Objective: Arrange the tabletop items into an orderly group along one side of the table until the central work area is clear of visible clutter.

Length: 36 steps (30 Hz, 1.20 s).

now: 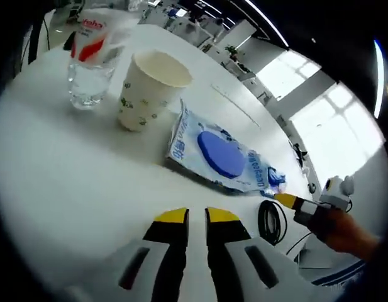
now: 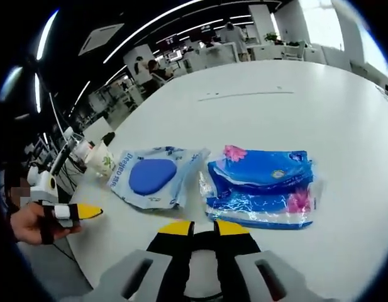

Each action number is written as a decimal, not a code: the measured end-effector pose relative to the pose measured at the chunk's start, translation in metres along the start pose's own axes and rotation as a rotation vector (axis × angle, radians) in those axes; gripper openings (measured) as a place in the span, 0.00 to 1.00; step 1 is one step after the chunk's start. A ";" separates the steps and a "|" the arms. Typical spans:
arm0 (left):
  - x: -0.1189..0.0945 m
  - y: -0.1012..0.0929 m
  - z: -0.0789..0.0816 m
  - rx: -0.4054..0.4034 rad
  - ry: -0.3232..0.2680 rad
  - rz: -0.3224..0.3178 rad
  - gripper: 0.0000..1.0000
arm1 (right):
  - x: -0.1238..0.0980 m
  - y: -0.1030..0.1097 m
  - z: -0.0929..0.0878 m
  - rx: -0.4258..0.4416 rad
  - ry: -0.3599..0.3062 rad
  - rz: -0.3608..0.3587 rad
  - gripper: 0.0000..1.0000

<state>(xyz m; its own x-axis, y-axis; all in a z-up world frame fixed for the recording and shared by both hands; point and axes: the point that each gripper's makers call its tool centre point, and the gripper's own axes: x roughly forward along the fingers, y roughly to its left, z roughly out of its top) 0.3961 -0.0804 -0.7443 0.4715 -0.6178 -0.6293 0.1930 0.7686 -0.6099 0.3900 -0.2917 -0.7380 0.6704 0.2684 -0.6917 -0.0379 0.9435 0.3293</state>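
A: Fingers on the left gripper point(image 1: 197, 217)? Narrow gap, yellow tips almost together, holding nothing, hovering above the white table point(image 1: 68, 182).

B: Right gripper point(image 2: 197, 228) same, tips close with a thin slit, nothing between them, just near of the tissue packs.

A: Items, left gripper view: clear cup point(image 1: 90, 69) with red label far left, paper cup point(image 1: 146, 88) upright just right of it, wipes pack point(image 1: 222, 154) with blue oval lying flat right of the paper cup, near the table edge.

B: Right gripper view: wipes pack point(image 2: 153, 176) left, blue tissue pack point(image 2: 263, 185) just right of it, nearly touching. Paper cup point(image 2: 100, 158) far left by the edge. Other gripper's yellow tip pokes in on the left, in a hand point(image 2: 30, 223).
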 end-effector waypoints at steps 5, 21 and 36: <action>0.010 -0.023 -0.015 0.103 0.058 -0.038 0.07 | -0.012 -0.017 -0.004 0.021 -0.010 -0.026 0.10; 0.044 -0.094 -0.041 0.283 0.148 -0.137 0.09 | -0.042 -0.090 -0.001 0.147 -0.057 -0.162 0.10; 0.085 -0.153 -0.003 0.376 0.089 -0.170 0.07 | -0.036 -0.113 0.016 0.143 -0.055 -0.169 0.11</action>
<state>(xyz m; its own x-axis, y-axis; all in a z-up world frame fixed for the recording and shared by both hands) 0.4041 -0.2509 -0.7062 0.3327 -0.7401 -0.5844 0.5696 0.6516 -0.5009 0.3820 -0.4114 -0.7402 0.6981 0.0938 -0.7098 0.1812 0.9359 0.3020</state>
